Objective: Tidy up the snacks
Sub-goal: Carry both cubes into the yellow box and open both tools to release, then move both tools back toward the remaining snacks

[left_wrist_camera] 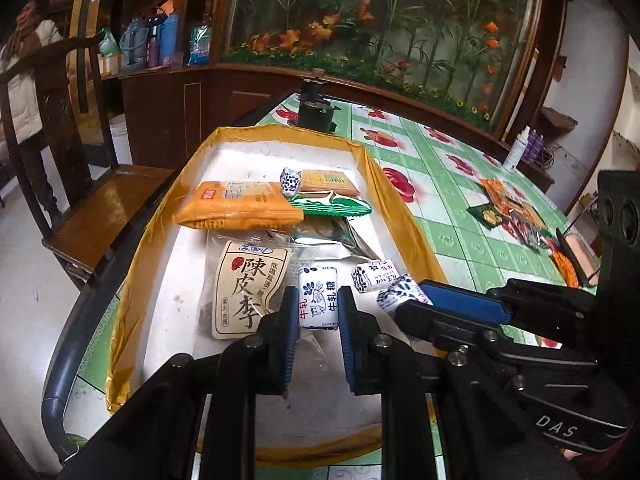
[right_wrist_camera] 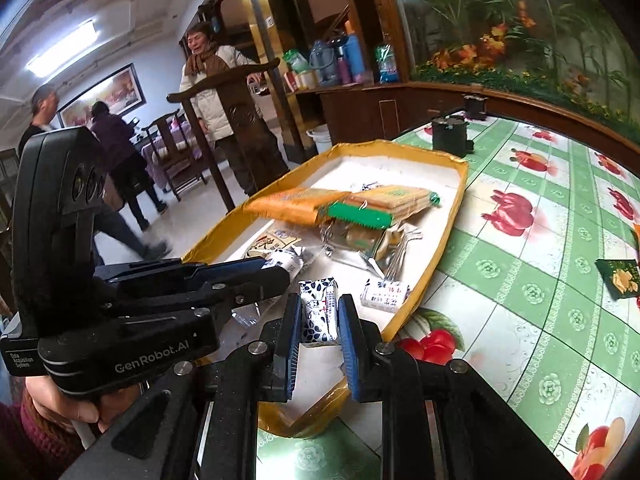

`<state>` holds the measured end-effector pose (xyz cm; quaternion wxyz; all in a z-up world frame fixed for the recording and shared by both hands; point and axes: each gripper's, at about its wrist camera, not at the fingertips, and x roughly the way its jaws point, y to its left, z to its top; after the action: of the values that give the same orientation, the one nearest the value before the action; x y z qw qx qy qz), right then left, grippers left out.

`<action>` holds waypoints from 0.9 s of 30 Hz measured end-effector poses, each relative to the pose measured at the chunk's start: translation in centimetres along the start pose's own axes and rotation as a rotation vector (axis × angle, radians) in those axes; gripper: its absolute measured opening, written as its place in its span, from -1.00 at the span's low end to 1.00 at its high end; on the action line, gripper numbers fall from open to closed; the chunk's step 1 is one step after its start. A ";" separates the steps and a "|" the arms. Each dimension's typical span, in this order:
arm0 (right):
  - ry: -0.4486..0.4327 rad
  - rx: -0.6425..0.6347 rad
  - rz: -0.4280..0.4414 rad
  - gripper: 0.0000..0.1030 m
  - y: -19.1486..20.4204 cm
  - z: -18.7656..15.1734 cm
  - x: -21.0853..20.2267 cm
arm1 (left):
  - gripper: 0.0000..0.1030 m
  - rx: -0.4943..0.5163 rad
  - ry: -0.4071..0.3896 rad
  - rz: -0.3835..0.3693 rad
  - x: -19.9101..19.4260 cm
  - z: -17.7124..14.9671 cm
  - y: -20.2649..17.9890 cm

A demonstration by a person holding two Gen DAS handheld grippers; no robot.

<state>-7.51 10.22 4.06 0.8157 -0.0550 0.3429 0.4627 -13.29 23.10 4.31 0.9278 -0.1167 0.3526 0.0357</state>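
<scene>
A gold-rimmed white tray (left_wrist_camera: 384,176) lies on the table and holds several snacks: an orange packet (left_wrist_camera: 236,204), a green wrapper (left_wrist_camera: 332,204), a plum packet (left_wrist_camera: 248,288) and a loose nougat candy (left_wrist_camera: 374,276). My left gripper (left_wrist_camera: 318,300) is shut on a white-and-blue nougat candy (left_wrist_camera: 318,298), low over the tray's near end. My right gripper (right_wrist_camera: 319,312) is shut on another such candy (right_wrist_camera: 319,312), just beside it over the same tray (right_wrist_camera: 440,256). Each gripper shows in the other's view: the right gripper (left_wrist_camera: 412,296) at the right, the left gripper (right_wrist_camera: 280,270) at the left.
More snack packets (left_wrist_camera: 516,212) lie in a pile on the green fruit-patterned tablecloth to the right. A black holder (left_wrist_camera: 314,114) stands beyond the tray. A wooden chair (left_wrist_camera: 80,184) stands left of the table, and people (right_wrist_camera: 216,92) stand behind it.
</scene>
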 end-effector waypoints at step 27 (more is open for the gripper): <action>0.029 0.011 0.055 -0.38 -0.2 -0.3 0.0 | -0.20 0.001 -0.027 0.019 -1.3 0.5 -0.4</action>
<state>-7.49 9.96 3.75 0.7979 -0.0481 0.3587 0.4820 -13.92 22.89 5.62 0.9322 -0.1123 0.3411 0.0458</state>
